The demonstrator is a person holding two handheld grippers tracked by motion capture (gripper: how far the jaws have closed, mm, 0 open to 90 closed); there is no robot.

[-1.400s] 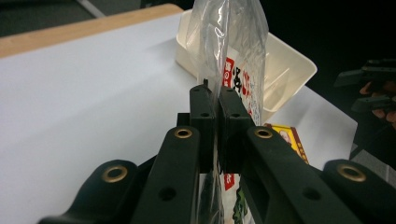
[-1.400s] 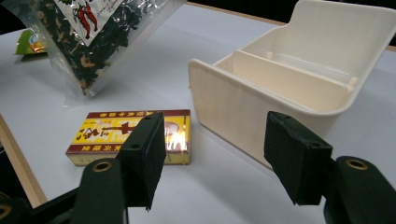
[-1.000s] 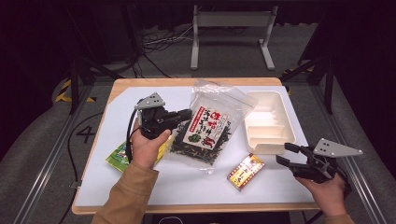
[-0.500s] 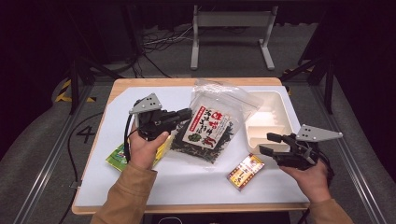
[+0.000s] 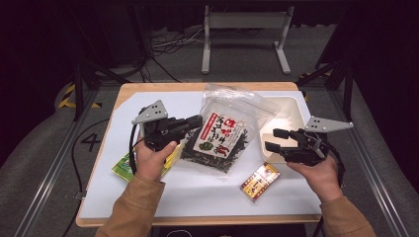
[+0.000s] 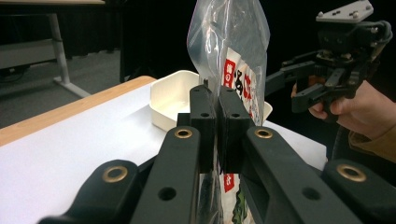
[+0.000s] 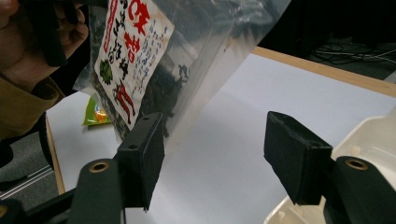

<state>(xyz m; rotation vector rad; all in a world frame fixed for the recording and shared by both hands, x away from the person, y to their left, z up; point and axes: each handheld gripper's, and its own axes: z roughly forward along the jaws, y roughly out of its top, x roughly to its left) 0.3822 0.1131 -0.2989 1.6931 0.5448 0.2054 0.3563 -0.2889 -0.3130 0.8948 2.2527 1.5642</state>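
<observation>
High view: the left gripper (image 5: 193,122) is clamped on the left edge of the bag (image 5: 223,133), a clear pouch of dark dried contents with a red and white label. The bag is held up over the middle of the white table (image 5: 207,192). The right gripper (image 5: 274,140) sits just right of the bag, jaws spread, over the near left corner of the white tray (image 5: 291,111). A small red and yellow packet (image 5: 259,180) lies flat on the table below the bag. A green and yellow packet (image 5: 123,167) lies partly under the left hand (image 5: 150,160).

Left gripper view: the left gripper (image 6: 217,126) has both jaws pressed together on the bag (image 6: 236,42), which rises upright between them. The tray (image 6: 175,95) stands behind. The right gripper (image 6: 299,86) is at the right, jaws apart, held in the right hand (image 6: 359,105).

Right gripper view: the right gripper (image 7: 215,161) is wide open, holding nothing. The bag (image 7: 163,60) hangs tilted just above and beside its left jaw; whether they touch cannot be told. The tray (image 7: 373,135) rim shows at lower right. The green packet (image 7: 95,114) lies on the table beyond.
</observation>
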